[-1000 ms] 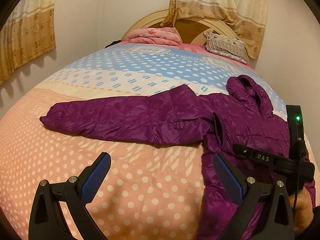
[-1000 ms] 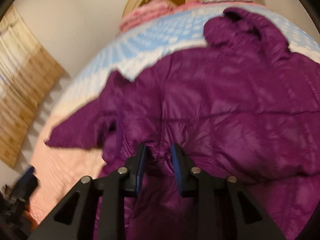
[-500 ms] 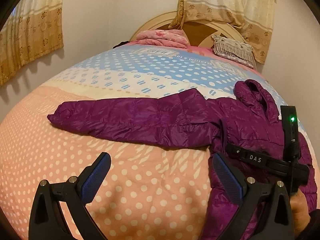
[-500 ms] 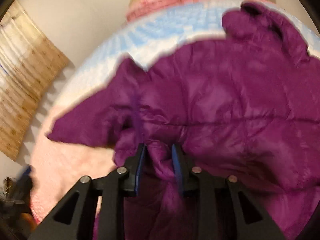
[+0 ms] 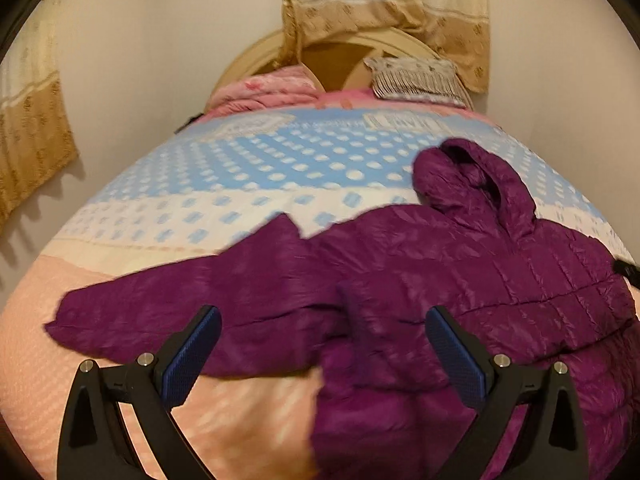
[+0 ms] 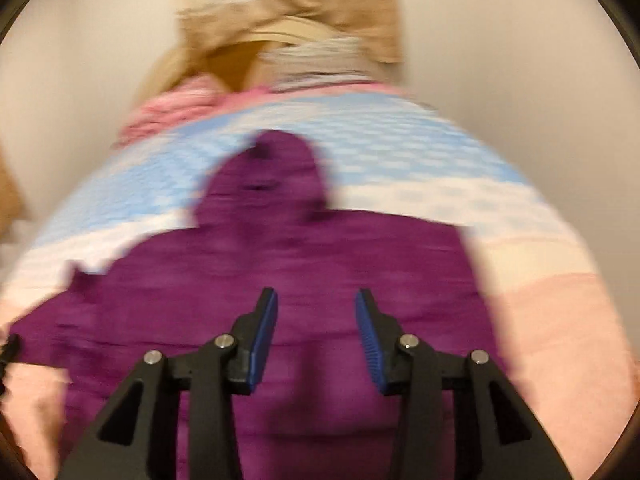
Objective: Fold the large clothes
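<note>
A purple hooded puffer jacket (image 5: 460, 280) lies flat on the bed, hood (image 5: 472, 176) toward the headboard, its left sleeve (image 5: 192, 308) stretched out to the left. My left gripper (image 5: 324, 344) hovers open above the sleeve's armpit area, nothing between its blue pads. In the blurred right wrist view the jacket (image 6: 304, 264) fills the middle. My right gripper (image 6: 316, 336) is above the jacket's body, its jaws opening, and no cloth is between them.
The bed (image 5: 240, 176) has a dotted cover in blue, cream and pink bands. A pink folded blanket (image 5: 264, 92) and a striped pillow (image 5: 416, 80) lie by the rounded headboard (image 5: 340, 52). Curtains hang behind it and on the left wall.
My right gripper let go of the jacket fold that it pinched, opened and swung toward the jacket's middle. My left gripper moved right, over the sleeve; the right gripper has left its view.
</note>
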Demonstrator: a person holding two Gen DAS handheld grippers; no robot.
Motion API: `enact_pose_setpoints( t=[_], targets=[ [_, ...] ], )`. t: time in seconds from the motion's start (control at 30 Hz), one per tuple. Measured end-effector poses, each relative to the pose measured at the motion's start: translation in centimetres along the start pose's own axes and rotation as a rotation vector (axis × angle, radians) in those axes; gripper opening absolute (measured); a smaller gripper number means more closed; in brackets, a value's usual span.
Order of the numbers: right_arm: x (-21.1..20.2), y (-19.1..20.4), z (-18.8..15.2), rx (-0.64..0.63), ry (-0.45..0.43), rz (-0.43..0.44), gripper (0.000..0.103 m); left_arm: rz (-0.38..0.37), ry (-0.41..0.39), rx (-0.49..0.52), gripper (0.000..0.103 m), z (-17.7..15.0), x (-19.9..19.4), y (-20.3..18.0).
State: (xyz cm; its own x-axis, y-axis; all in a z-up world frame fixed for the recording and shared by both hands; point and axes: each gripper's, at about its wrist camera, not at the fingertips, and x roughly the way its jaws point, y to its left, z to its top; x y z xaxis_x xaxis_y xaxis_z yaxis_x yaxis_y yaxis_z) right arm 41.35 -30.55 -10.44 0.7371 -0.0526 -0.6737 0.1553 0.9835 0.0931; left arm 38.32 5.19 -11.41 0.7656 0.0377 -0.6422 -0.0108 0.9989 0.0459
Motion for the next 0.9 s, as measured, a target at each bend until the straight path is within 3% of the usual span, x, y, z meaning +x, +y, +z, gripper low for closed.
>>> enact_pose_setpoints(
  t=[0.07,0.13,0.2,0.27,0.37,0.43,0.5,0.6,0.7,0.77,0.83,0.9],
  targets=[
    [1.2,-3.8,-1.0,0.038,0.039,-0.078,0.044,0.021,0.030,-0.002,0.102,-0.2,1.6,-0.9],
    [3.0,-6.9,-2.9,0.108,0.109,-0.100,0.044,0.038,0.091,0.002,0.102,-1.1,3.9,-2.0],
    [4.3,-8.7,-4.9,0.189,0.139,-0.066,0.044,0.062,0.149,0.025,0.102,-2.1,5.7,-2.9],
    [4.0,-8.7,-5.2,0.218,0.110,-0.037,0.046,0.068,0.205,0.045,0.102,-3.3,7.0,-3.1],
    [4.2,-8.1,-5.2,0.182,0.102,-0.041,0.058,0.020,0.145,-0.069,0.102,-3.2,4.8,-0.5],
    [4.3,-7.7,-5.2,0.160,0.097,-0.031,0.067,0.037,0.065,-0.186,0.102,-2.8,2.0,3.2],
    [4.5,-7.5,-5.2,0.150,0.095,-0.030,0.067,0.088,-0.009,-0.305,0.102,-2.7,-0.3,7.3],
    [4.4,-7.8,-5.3,0.152,0.089,-0.023,0.069,0.240,-0.106,-0.530,0.102,-3.2,-3.4,16.1],
    [4.0,-8.0,-5.5,0.159,0.086,-0.015,0.069,0.300,-0.080,-0.723,0.102,-4.3,-3.2,23.0],
    [3.9,-8.0,-5.5,0.158,0.085,-0.016,0.069,0.385,-0.042,-0.830,0.102,-5.4,-2.1,27.4],
    [4.0,-8.0,-5.5,0.155,0.086,-0.019,0.069,0.473,-0.014,-0.843,0.102,-6.0,-0.9,29.8],
    [3.9,-7.9,-5.6,0.152,0.086,-0.022,0.070,0.496,0.030,-0.853,0.102,-6.3,0.8,31.3]
  ],
)
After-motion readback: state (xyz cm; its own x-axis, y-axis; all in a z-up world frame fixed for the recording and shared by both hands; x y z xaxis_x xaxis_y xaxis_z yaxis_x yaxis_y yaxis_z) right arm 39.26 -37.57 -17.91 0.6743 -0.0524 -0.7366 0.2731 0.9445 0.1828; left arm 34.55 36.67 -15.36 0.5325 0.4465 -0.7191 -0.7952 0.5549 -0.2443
